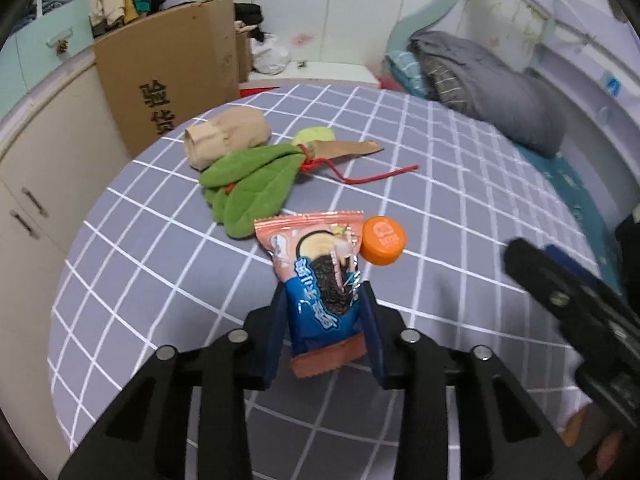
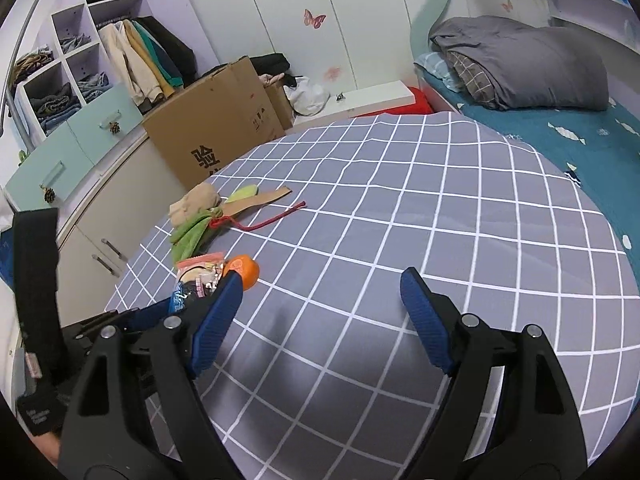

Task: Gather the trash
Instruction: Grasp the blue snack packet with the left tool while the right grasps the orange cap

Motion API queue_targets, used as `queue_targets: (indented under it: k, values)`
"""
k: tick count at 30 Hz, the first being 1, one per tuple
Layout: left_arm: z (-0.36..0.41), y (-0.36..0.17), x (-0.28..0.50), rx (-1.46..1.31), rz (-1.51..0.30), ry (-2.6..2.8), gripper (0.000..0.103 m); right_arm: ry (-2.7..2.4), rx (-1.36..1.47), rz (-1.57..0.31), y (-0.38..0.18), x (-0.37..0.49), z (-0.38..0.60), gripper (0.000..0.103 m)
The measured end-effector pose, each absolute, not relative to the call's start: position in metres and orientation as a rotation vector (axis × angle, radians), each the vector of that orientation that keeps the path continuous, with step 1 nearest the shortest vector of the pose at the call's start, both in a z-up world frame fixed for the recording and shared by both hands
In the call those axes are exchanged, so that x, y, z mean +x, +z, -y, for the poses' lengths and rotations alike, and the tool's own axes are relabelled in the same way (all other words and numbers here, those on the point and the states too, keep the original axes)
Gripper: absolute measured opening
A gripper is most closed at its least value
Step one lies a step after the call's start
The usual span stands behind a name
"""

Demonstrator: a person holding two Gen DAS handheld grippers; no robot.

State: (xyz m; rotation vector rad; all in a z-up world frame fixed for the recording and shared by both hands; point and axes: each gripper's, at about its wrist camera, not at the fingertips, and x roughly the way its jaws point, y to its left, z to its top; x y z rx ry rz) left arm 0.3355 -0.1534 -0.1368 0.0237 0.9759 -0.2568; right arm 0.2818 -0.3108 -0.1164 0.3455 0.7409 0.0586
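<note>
The left gripper [image 1: 325,304] has its jaws closed on a cookie wrapper [image 1: 316,276], held upright between them above the checked counter [image 1: 460,208]. Just beyond the jaws, right of the wrapper, lies an orange bottle cap [image 1: 383,245]. The right gripper [image 2: 320,304] hovers with jaws spread wide, holding nothing.

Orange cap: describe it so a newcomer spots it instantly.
Start at the grey checked tablecloth. Near its front edge the left gripper holds a cookie wrapper upright; the cap lies just right of that wrapper. It is the only round, solid orange item there; the green cloth and red string lie farther back.
</note>
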Motion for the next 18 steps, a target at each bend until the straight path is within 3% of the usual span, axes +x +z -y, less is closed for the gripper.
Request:
queue_targets:
  k: [8, 9, 13, 14, 16, 18]
  values:
    - [0.104, -0.109, 0.313, -0.015, -0.844, -0.174, 0.029, 0.103, 0.262, -0.800, -0.120, 0.304, 0.276, 0.080]
    - [0.098, -0.106, 0.312, -0.021, -0.831, -0.160, 0.017, 0.113, 0.243, -0.817, -0.123, 0.309, 0.269, 0.080]
    - [0.070, -0.097, 0.313, -0.061, -0.815, -0.131, 0.017, 0.119, 0.150, -0.855, -0.129, 0.325, 0.244, 0.079]
    - [0.063, -0.096, 0.312, -0.072, -0.807, -0.125, 0.017, 0.119, 0.133, -0.860, -0.131, 0.328, 0.240, 0.075]
    - [0.056, -0.096, 0.312, -0.077, -0.807, -0.129, 0.017, 0.118, 0.102, -0.887, -0.135, 0.336, 0.231, 0.051]
    - [0.047, -0.097, 0.310, -0.090, -0.805, -0.138, 0.017, 0.098, 0.059, -0.893, -0.137, 0.340, 0.224, 0.045]
